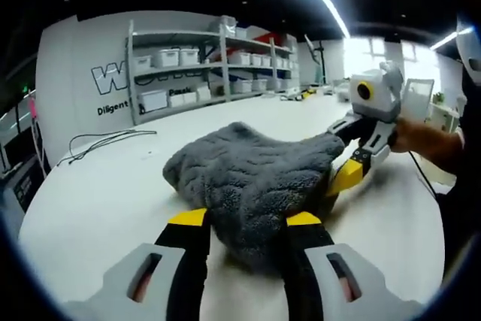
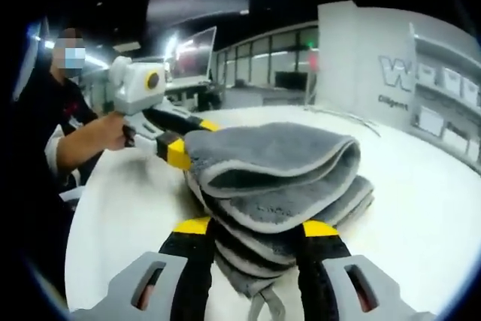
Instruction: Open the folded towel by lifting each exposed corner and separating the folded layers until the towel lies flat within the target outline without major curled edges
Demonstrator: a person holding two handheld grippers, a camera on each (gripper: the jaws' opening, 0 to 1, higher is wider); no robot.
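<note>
Towel (image 1: 252, 174) is lying folded mid-worktop (image 1: 98, 201) | my left gripper (image 1: 244, 219) and right gripper (image 2: 255, 227) are clamping its edges | risk: pinching several layers together, dragging the bundle unopened.

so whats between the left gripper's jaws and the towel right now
Nothing: in the left gripper view the grey towel lies directly between the left gripper's yellow-tipped jaws on the white table.

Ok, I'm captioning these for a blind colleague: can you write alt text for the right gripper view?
A folded grey plush towel, layers stacked, lies on a white table between the right gripper's yellow-tipped black jaws. The left gripper, held in a person's hand, reaches the towel's far edge; whether it grips is unclear.
</note>
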